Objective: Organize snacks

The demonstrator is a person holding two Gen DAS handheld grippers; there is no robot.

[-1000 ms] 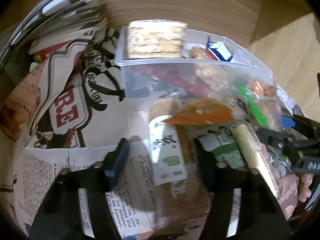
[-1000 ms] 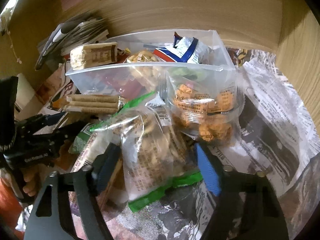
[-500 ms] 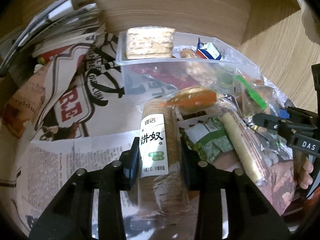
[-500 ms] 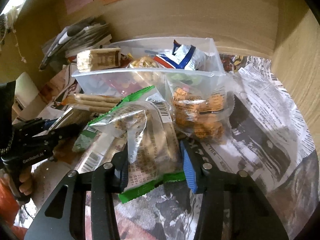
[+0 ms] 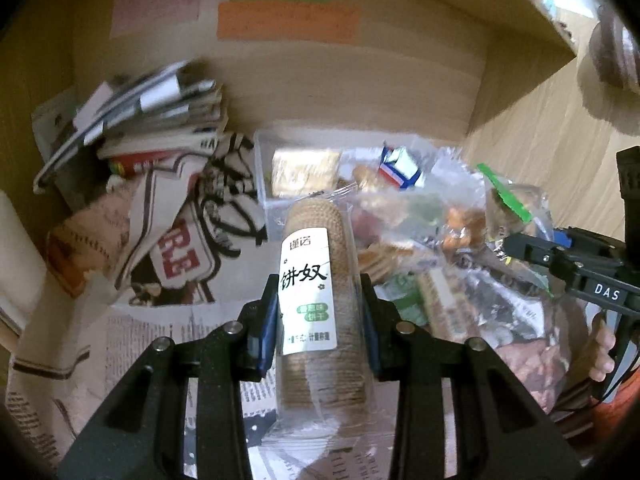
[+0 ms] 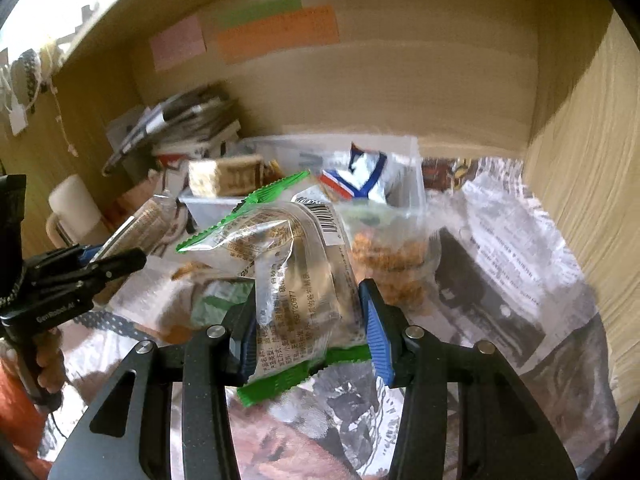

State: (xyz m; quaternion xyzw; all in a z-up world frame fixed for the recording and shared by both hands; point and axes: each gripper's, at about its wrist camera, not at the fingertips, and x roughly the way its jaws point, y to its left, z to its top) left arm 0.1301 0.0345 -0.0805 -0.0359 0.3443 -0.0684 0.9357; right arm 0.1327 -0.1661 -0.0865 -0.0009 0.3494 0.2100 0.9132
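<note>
Left wrist view: left gripper (image 5: 318,320) is clamped on the biscuit roll (image 5: 316,300), held up over the newspaper (image 5: 132,344) just near of the bin (image 5: 262,184).

Right wrist view: right gripper (image 6: 306,328) pinches the green-edged bag (image 6: 288,272). Looks like mid-carry; next, both need dropping into the bin (image 6: 412,184).

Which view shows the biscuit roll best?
The left wrist view: the biscuit roll fills the centre, its label readable, clamped in the left hand-held gripper. The right wrist view shows only its end, at the left.
</note>
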